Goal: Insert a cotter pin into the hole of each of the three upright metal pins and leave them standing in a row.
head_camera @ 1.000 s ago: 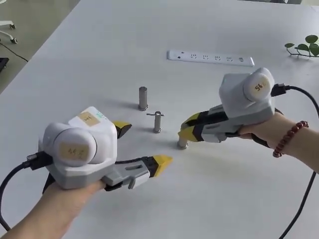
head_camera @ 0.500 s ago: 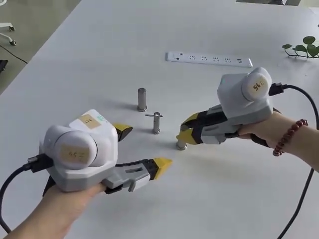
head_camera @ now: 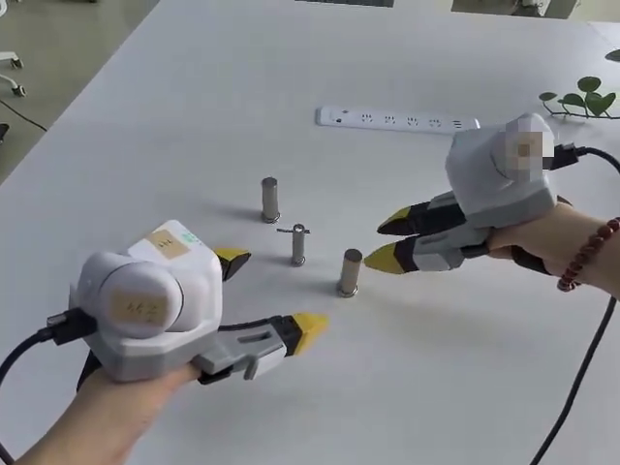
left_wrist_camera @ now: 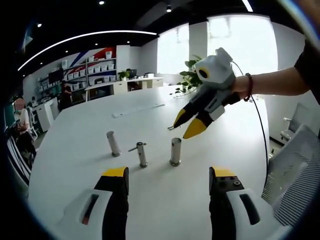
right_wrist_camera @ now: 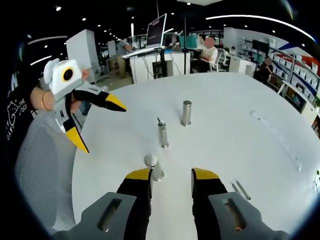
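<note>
A broad white surface (head_camera: 436, 387) in an open-plan office was seen to carry three short upright cylinders of grey metal, set apart from one another in a slanting row. A thin cotter pin (head_camera: 291, 231) was passed crosswise through the top of the middle metal pin (head_camera: 298, 245), which stood between the far metal pin (head_camera: 270, 199) and the near metal pin (head_camera: 349, 272). The grey-and-white left tool (head_camera: 274, 291), with yellow-tipped black jaws, was held low at the near side of the row, its jaws spread wide and pointed towards the pins. The matching right tool (head_camera: 386, 240) was held just beside the near metal pin, clear of it, its jaws parted by a moderate gap. In the right gripper view two thin loose metal pieces (right_wrist_camera: 240, 190) were seen lying on the surface beside that tool; what they were could not be told. A long white power strip (head_camera: 397, 120) was laid beyond the row, and a green leafy plant (head_camera: 581, 97) was placed at the far right edge.
</note>
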